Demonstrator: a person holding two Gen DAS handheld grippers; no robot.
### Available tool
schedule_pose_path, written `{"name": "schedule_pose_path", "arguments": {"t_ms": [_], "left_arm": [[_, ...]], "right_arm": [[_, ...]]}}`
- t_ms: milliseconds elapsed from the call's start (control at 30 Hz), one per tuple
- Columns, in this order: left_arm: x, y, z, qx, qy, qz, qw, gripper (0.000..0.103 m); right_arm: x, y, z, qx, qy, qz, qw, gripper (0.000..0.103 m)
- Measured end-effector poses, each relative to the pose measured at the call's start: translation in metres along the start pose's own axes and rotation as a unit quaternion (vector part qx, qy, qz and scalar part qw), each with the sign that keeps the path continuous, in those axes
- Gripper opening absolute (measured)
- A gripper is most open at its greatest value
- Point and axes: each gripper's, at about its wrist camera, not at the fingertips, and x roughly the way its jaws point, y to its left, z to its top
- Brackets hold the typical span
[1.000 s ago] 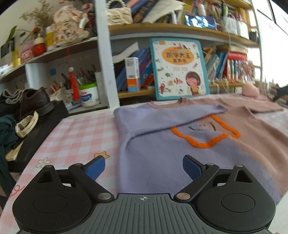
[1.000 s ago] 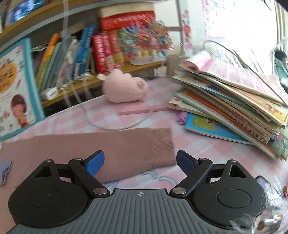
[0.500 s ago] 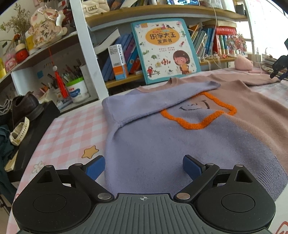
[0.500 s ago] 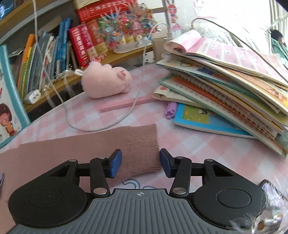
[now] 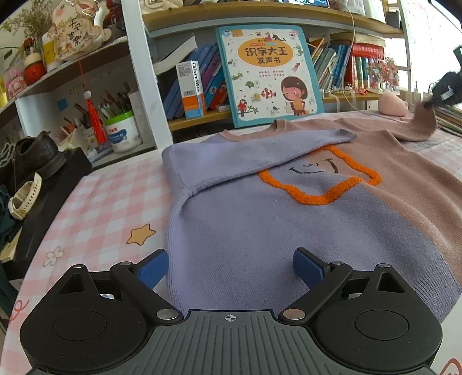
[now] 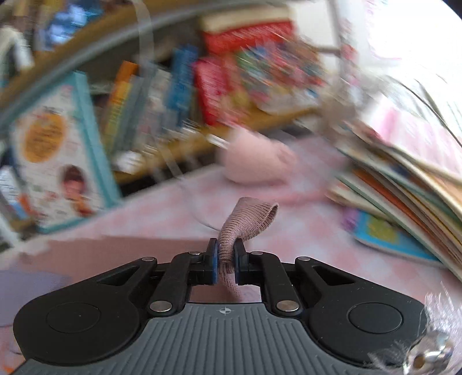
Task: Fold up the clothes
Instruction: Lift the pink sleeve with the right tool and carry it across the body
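A lilac and dusty-pink sweater point(image 5: 260, 219) with an orange square outline lies flat on the pink checked tablecloth point(image 5: 109, 207). Its lilac sleeve point(image 5: 260, 147) is folded across the chest. My left gripper point(image 5: 230, 266) hovers open over the sweater's lower hem. My right gripper point(image 6: 225, 261) is shut on the ribbed cuff of the pink sleeve point(image 6: 245, 222) and holds it lifted off the table. In the left wrist view the right gripper point(image 5: 426, 105) shows at the far right, with the pink sleeve point(image 5: 418, 127) rising to it.
A bookshelf point(image 5: 260, 17) runs along the back with a teal children's book point(image 5: 268, 75) leaning on it. A pink plush toy point(image 6: 257, 161) and a stack of books point(image 6: 410, 178) sit at the right. A black box point(image 5: 46, 187) with a shoe borders the table's left edge.
My right gripper closed on the pink sleeve cuff and lifted it from the table, swinging quickly. My left gripper drew back a little and stayed open.
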Motion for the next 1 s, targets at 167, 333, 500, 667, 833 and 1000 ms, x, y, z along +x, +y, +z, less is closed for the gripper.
{"name": "schedule_pose_path", "arguments": {"t_ms": [167,333,500,667,833,1000], "left_arm": [[0.000,0.001,0.000,0.000,0.000,0.000,1.0000,0.095],[0.000,0.001,0.000,0.001,-0.002,0.005,1.0000,0.095],[-0.004,-0.001,0.000,0.006,-0.014,0.012,0.9998,0.095],[-0.005,0.000,0.000,0.004,-0.016,0.015,0.9998,0.095],[-0.006,0.001,0.000,-0.003,-0.017,0.020,0.9996,0.095],[-0.008,0.003,0.000,-0.007,-0.023,0.025,0.9994,0.095]], "right_arm": [[-0.007,0.077,0.011,-0.050,-0.004,0.084,0.995,0.009],[-0.014,0.154,0.022,-0.100,-0.008,0.167,0.981,0.009],[-0.021,0.231,0.034,-0.148,-0.012,0.249,0.957,0.009],[-0.013,0.287,0.022,-0.172,0.010,0.296,0.940,0.009],[0.002,0.324,0.000,-0.183,0.038,0.320,0.929,0.009],[0.021,0.349,-0.020,-0.179,0.068,0.340,0.921,0.010]]}}
